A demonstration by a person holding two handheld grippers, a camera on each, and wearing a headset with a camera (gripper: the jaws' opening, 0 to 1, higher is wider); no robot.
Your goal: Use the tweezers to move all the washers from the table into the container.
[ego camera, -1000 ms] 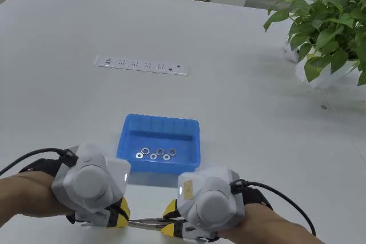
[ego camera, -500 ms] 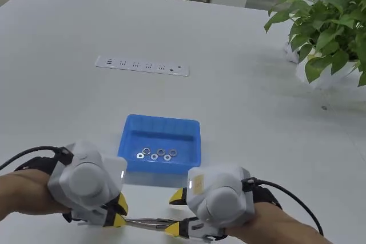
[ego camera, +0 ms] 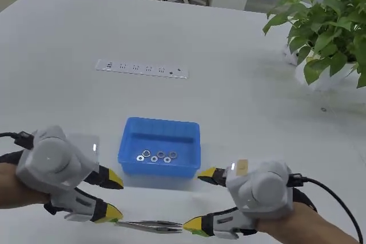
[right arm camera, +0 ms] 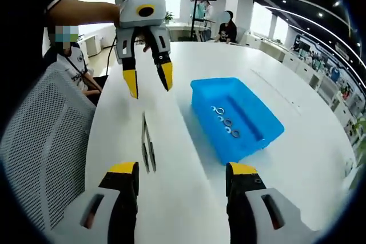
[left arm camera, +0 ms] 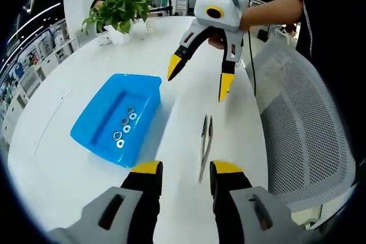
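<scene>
A blue container [ego camera: 130, 148] stands on the white table and holds several washers [ego camera: 155, 156]. Metal tweezers [ego camera: 151, 226] lie flat on the table in front of it, near the front edge, touched by neither gripper. My left gripper [ego camera: 113, 199] is open to the left of the tweezers, and my right gripper [ego camera: 197, 199] is open to their right. In the left gripper view the tweezers [left arm camera: 205, 144] lie just ahead of my left gripper [left arm camera: 186, 168], beside the container [left arm camera: 94, 141] with its washers [left arm camera: 124, 127]. The right gripper view shows the tweezers [right arm camera: 146, 141], the container [right arm camera: 260, 124] and my right gripper [right arm camera: 183, 170].
A white power strip [ego camera: 140, 68] lies beyond the container. A potted plant [ego camera: 329, 27] stands at the far right. A mesh chair [left arm camera: 297, 118] is at the table's near edge. People sit in the background of the right gripper view.
Both grippers have moved apart, the left one leftwards and the right one rightwards, and their jaws stand wider. The tweezers stay on the table between them.
</scene>
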